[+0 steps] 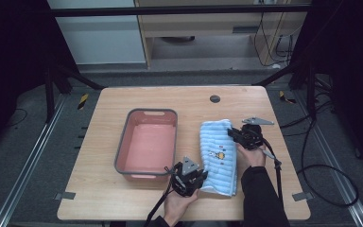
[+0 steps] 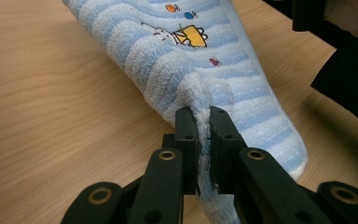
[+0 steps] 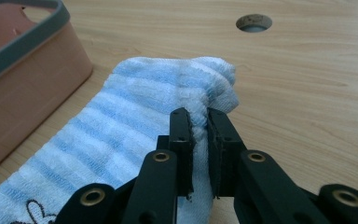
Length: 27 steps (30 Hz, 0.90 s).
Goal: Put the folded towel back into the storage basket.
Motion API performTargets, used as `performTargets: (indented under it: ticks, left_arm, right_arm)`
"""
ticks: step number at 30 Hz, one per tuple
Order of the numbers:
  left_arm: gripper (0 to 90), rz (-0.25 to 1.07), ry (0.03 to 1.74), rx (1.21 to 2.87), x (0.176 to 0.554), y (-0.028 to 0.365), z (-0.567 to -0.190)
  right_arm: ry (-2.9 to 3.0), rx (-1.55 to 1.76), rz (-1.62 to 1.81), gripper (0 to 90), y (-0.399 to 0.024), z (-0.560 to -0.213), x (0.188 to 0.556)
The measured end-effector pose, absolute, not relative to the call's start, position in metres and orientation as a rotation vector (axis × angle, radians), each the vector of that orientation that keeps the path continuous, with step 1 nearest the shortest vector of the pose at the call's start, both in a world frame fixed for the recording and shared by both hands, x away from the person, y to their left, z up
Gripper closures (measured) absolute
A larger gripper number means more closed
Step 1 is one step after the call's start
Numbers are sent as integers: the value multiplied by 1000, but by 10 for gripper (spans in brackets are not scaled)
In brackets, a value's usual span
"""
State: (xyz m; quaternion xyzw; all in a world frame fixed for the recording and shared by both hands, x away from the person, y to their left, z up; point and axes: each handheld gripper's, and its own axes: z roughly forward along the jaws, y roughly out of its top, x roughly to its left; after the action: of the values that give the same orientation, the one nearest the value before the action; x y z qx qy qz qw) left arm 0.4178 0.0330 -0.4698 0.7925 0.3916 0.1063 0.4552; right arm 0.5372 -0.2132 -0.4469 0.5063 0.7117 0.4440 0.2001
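The towel, a folded blue-and-white striped terry cloth, lies on the wooden table just to the right of the pink tub, long side running away from the person. At its near end the left gripper is clamped on a pinch of the cloth at the near left corner; in the left gripper view the pile bunches up between the two black jaws. At the far end the right gripper is likewise clenched on the far right corner, with a fold of fabric squeezed between its jaws in the right gripper view.

The towel looks soft, light and limp, so I judge it will sag in the middle between the two holds and could unfold if lifted by single layers. It is not slippery or fragile; the looped pile grips well. Corners or a folded edge, taking all layers together, seem the best places to hold.

No brand or writing can be read. The towel carries a small embroidered cartoon in yellow, with tiny coloured motifs nearby. Beyond it a round hole sits in the table's far part.
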Motion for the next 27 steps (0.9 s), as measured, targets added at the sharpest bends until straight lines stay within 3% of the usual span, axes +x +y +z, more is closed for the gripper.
performTargets:
  ticks: [27]
  left_arm:
    - [837,315,918,1903,422,65,-411]
  right_arm:
    - [1906,1306,1315,816,-190,-379,531]
